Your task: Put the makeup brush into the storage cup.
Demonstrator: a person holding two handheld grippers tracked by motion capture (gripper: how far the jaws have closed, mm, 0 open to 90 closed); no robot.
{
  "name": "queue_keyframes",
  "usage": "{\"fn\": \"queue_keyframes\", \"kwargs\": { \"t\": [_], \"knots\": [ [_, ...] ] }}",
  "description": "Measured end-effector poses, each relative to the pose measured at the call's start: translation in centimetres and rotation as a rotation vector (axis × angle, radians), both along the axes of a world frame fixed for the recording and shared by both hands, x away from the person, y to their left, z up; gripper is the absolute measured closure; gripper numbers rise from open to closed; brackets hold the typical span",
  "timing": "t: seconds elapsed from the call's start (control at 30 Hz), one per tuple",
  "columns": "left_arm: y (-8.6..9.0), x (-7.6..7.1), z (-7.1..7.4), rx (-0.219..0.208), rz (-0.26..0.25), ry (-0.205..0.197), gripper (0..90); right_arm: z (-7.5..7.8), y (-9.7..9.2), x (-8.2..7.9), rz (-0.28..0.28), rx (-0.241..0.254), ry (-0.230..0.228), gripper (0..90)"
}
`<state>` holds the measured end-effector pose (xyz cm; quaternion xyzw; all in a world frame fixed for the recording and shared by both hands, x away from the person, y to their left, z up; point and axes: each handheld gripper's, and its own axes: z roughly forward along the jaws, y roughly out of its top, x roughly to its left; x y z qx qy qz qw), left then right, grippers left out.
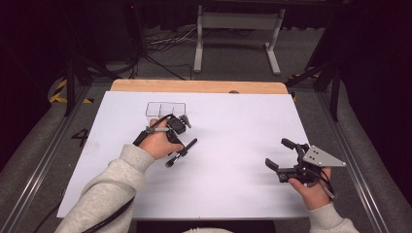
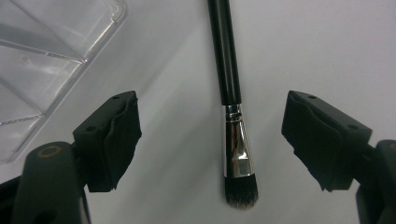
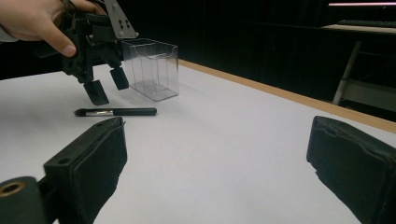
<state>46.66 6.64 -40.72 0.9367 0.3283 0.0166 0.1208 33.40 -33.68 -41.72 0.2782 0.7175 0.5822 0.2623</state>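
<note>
So the left tool (image 2: 212, 140) is hanging just above a makeup brush (image 2: 231, 93) that's lying flat on the white sheet covering the bench (image 1: 233, 145). In the left gripper view the brush is sitting right between the two black jaws, which are standing wide on either side of it with clear gaps both ways, so the tool is released and gripping nothing. The black handle is running away up the picture, the shiny silver ferrule is sitting about level with the pads (image 2: 114, 140), and the dark bristles are pointing back toward the camera.

From the right gripper view the left tool (image 3: 107, 86) is pointing down over the bristle end of the brush (image 3: 116, 112), its jaw tips hovering a little above it, not touching. A clear plastic organiser (image 3: 153, 67) with open-top compartments is standing upright just beyond the brush, near it but apart. In the high view that organiser (image 1: 165, 108) is sitting toward the far side of the sheet, with the left hand (image 1: 158, 141) just in front of it.

The right tool (image 1: 282, 155) is off on the other side of the bench, well apart from everything, jaws spread open and empty, the right hand (image 1: 311, 189) holding it low over the sheet.
</note>
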Motion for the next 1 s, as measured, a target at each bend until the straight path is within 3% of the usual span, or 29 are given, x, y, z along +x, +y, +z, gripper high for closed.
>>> {"fn": "queue_keyframes", "kwargs": {
  "t": [0.3, 0.53, 0.73, 1.0],
  "knots": [
    [-0.2, -0.4, -1.2, 0.014, 0.005, 0.006, 25.7, 0.0, 0.0, 0.0, 0.0, 0.0, 0.003, 5.6],
    [-0.3, -0.5, -1.6, 0.017, 0.002, 0.011, 36.0, -0.1, 0.0, 0.1, 0.004, 0.005, 0.011, 5.5],
    [-0.6, -0.7, -1.7, 0.017, -0.013, 0.007, 50.4, -0.1, 0.0, 0.1, 0.007, 0.014, 0.018, 5.5],
    [-0.5, -0.6, -1.6, 0.023, -0.011, 0.001, 59.3, -0.1, 0.0, 0.1, 0.009, 0.015, 0.021, 5.6]
  ]
}}
